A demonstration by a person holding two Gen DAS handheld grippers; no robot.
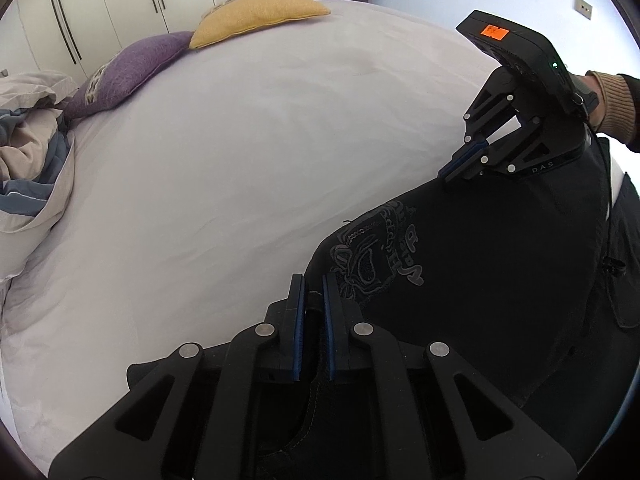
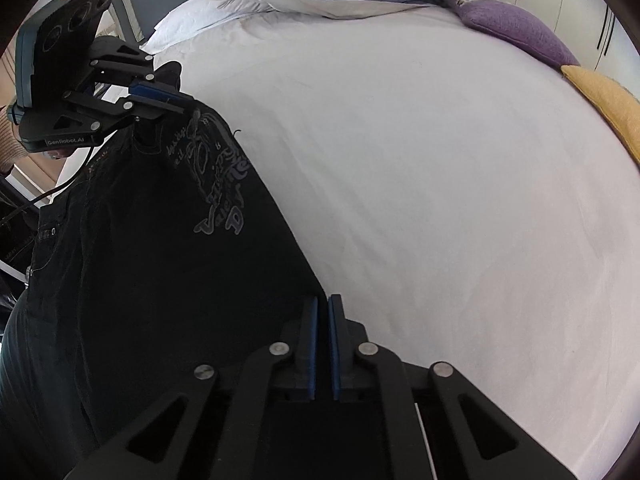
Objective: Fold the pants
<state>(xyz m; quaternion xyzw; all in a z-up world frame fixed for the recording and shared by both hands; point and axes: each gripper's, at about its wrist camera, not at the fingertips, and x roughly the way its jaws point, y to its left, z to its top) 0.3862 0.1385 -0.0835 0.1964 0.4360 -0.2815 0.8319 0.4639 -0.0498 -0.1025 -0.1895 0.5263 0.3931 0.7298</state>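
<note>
Legible markings, by view.

Left wrist view: the letters "D A S" stand in pale print on the curved base of the right gripper point(image 1: 450, 172), right of frame. An orange sticker point(image 1: 495, 32) on that gripper's top housing, upper right, carries dark marks too small to read.

Right wrist view: "GenRobot.AI" is printed on the lower edge of the left gripper point(image 2: 180, 106), left of frame.

The pants point(image 2: 160, 260) bear grey ornamental embroidered script; individual letters show, but no word reads with certainty.
</note>
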